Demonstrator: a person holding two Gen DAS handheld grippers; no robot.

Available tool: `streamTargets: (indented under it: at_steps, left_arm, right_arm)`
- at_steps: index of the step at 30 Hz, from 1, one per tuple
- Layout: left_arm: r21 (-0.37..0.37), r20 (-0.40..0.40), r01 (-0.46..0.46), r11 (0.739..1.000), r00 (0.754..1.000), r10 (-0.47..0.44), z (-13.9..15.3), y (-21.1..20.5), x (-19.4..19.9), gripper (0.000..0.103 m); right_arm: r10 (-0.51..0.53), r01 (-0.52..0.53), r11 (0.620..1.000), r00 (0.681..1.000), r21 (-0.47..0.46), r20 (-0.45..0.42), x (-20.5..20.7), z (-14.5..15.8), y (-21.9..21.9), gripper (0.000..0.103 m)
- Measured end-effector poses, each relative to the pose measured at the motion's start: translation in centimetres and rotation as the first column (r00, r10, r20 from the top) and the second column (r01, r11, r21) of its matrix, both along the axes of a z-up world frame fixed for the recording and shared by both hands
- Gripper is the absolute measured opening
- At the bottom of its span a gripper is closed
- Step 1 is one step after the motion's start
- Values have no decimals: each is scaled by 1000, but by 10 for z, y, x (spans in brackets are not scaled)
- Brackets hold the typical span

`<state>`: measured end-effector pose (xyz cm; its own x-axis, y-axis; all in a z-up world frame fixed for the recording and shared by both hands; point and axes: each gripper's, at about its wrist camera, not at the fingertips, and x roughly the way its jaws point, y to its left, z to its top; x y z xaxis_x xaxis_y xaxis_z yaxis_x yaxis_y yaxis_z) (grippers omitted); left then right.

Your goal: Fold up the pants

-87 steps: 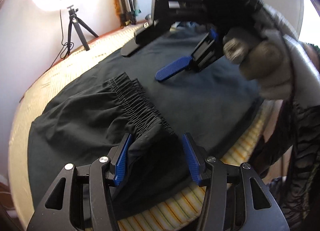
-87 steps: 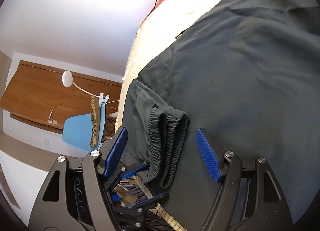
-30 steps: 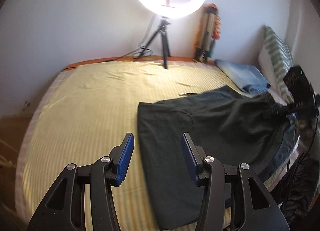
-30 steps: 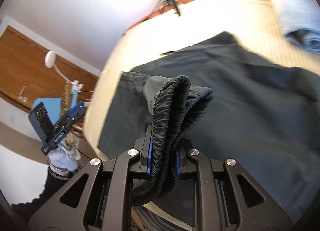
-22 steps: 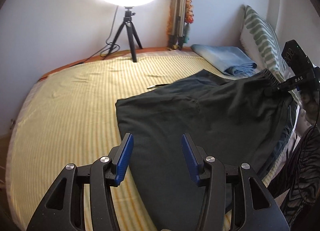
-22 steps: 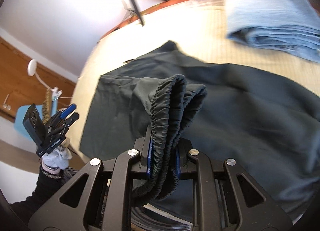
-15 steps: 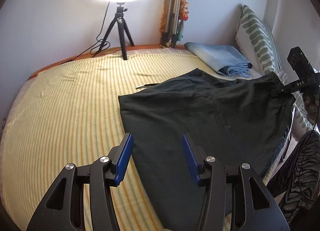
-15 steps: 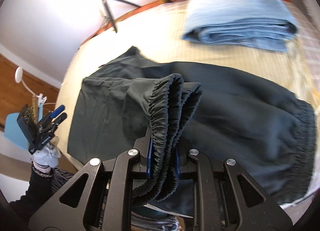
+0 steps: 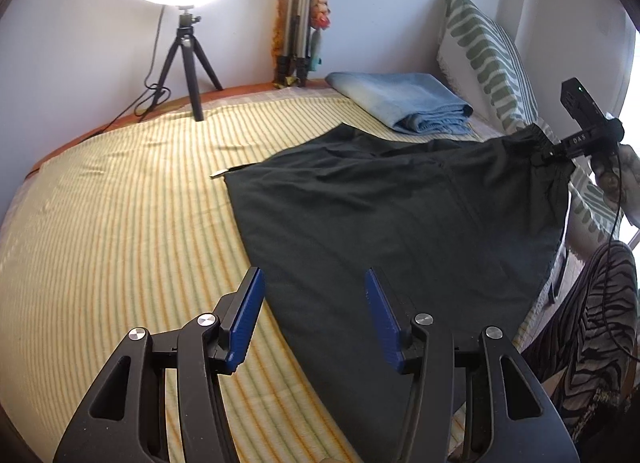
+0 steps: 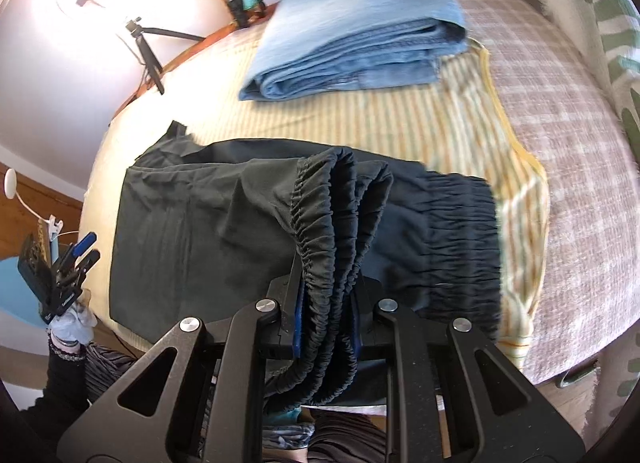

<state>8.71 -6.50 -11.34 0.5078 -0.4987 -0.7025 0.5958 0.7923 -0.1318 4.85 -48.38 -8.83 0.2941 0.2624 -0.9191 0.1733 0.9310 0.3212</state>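
Observation:
Dark grey pants [image 9: 380, 199] lie spread on the yellow striped bed cover [image 9: 120, 223]. My left gripper [image 9: 314, 317] hangs open above the pants' near left edge, nothing between its blue pads. My right gripper [image 10: 326, 323] is shut on the bunched elastic waistband [image 10: 328, 231], lifted above the rest of the pants [image 10: 192, 231]. In the left wrist view the right gripper [image 9: 548, 151] shows at the far right, holding the waistband up near the pillow. In the right wrist view the left gripper [image 10: 76, 259] appears small at the far left, in a gloved hand.
Folded blue jeans [image 9: 404, 103] lie at the head of the bed by a green-patterned pillow [image 9: 488, 59]. A ring light on a tripod [image 9: 188, 43] and a folded tripod [image 9: 300, 23] stand by the wall. A zebra-print leg [image 9: 588, 311] is at the bed's right edge.
The right gripper carried the waistband toward the jeans and pillow, stretching the pants out. The left gripper let go of the fabric earlier and has since shifted along the bed, staying open.

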Motion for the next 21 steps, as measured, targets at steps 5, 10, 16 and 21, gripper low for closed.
streamTargets:
  at_steps: [5,10,16,21]
  left_arm:
    - [11,-9,41,999,999,-41,-4,-15,-7,52]
    - [54,-24,72,996,997,-71,-15,-28,-12,52]
    - [76,-33,91,993,996,-89,-22,-35,-20,52]
    - [56,-64,71,996,996,-67,-25,-29,-21,52]
  right_arm:
    - [-9,8,1000,1000,-20,-9,-5,-8,-11,19]
    - [-3,-1,994,999,-112,-37,-9,-9,-12,45]
    - [-37,67,973,990,-221,138,-30,32,-12,49]
    - [41,7,967,982,-253,183,-24,28,25,49]
